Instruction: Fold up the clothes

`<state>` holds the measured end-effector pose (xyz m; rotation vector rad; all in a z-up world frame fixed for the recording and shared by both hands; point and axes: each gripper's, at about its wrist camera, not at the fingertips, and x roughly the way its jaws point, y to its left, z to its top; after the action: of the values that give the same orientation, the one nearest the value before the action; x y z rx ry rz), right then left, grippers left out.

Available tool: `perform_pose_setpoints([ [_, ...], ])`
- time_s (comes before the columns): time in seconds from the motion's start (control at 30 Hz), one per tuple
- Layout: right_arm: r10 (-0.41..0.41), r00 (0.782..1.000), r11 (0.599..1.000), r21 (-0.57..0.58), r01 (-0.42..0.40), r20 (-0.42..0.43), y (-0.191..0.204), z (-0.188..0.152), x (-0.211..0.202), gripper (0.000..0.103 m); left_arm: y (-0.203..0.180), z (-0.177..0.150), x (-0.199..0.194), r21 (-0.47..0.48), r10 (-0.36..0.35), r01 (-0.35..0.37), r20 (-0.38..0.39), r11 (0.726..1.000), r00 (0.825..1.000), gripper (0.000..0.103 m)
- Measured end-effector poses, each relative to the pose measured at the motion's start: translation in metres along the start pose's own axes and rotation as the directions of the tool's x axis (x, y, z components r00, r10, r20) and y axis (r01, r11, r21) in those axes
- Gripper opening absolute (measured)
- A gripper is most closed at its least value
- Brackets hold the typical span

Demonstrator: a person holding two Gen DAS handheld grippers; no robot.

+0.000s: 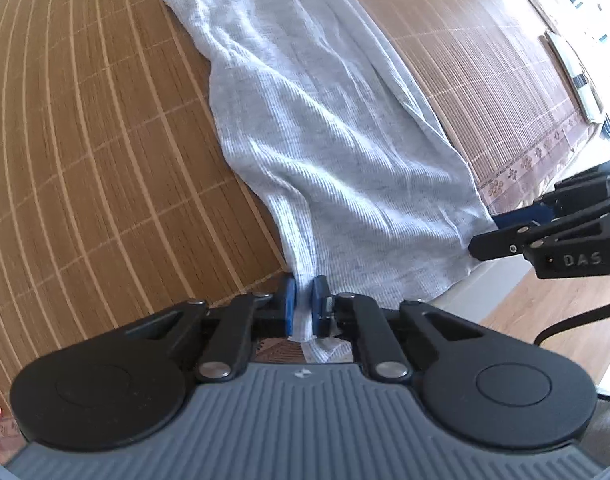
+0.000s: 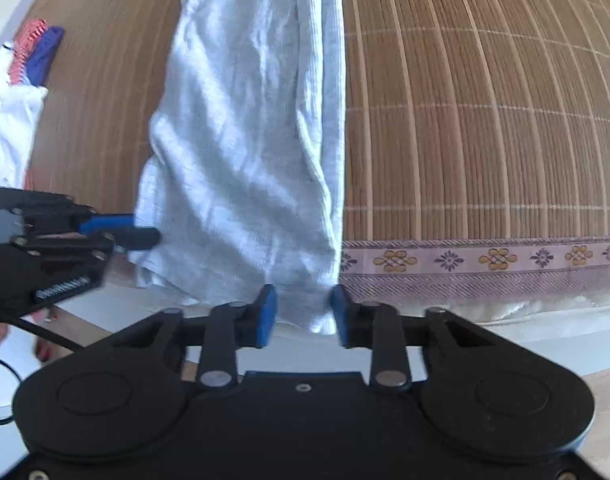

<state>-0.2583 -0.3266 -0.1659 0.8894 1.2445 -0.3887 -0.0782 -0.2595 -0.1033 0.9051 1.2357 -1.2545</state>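
A light grey ribbed garment (image 1: pixel 305 140) lies stretched lengthwise on a bamboo mat (image 1: pixel 85 140). My left gripper (image 1: pixel 304 304) is shut on a narrow fold at the garment's near edge, its blue pads pressing the cloth from both sides. In the right wrist view the same garment (image 2: pixel 245 140) runs away from me, and my right gripper (image 2: pixel 304 312) holds its near corner, a thicker bunch of cloth filling the gap between the blue pads. The two grippers sit side by side along the near hem: the right gripper (image 1: pixel 481 240) shows at the right edge, the left gripper (image 2: pixel 141 232) at the left.
The mat (image 2: pixel 485 120) has a purple patterned border (image 2: pixel 485 260) along the near edge, with wood floor (image 1: pixel 545 308) below it. Red-striped and blue clothes (image 2: pixel 33 48) and a white cloth (image 2: pixel 9 128) lie at the far left of the mat.
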Motion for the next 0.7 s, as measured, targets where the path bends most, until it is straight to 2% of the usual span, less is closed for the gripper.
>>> perform_pose_setpoints([
  [0.03, -0.008, 1.000, 1.000, -0.008, 0.008, 0.002, 0.000, -0.001, 0.000, 0.013, 0.001, 0.000, -0.002, -0.017, -0.003, 0.003, -0.006, 1.000, 1.000, 0.009],
  [0.13, -0.011, 1.000, 1.000, -0.019, 0.011, 0.019, -0.001, -0.002, -0.007, 0.006, 0.005, 0.000, -0.014, -0.078, -0.028, 0.028, -0.006, 0.997, 1.000, 0.009],
  [0.37, 0.018, 0.997, 0.998, -0.064, -0.014, 0.069, 0.000, -0.005, -0.057, 0.006, 0.009, -0.011, -0.047, -0.151, -0.077, 0.077, 0.009, 0.986, 0.997, 0.008],
  [0.47, 0.014, 0.994, 0.996, -0.089, -0.005, 0.104, 0.002, -0.014, -0.079, 0.006, 0.005, -0.014, -0.052, -0.142, -0.077, 0.077, 0.011, 0.987, 0.997, 0.009],
  [0.57, -0.038, 0.993, 0.994, -0.101, 0.049, 0.111, -0.003, -0.021, -0.075, 0.006, 0.005, -0.021, -0.040, -0.149, -0.073, 0.069, -0.026, 0.986, 0.997, 0.009],
  [0.7, -0.072, 0.997, 0.995, -0.068, 0.074, 0.029, -0.013, -0.018, -0.050, 0.010, -0.001, -0.035, -0.013, -0.146, -0.044, 0.033, -0.071, 0.989, 0.996, 0.009],
])
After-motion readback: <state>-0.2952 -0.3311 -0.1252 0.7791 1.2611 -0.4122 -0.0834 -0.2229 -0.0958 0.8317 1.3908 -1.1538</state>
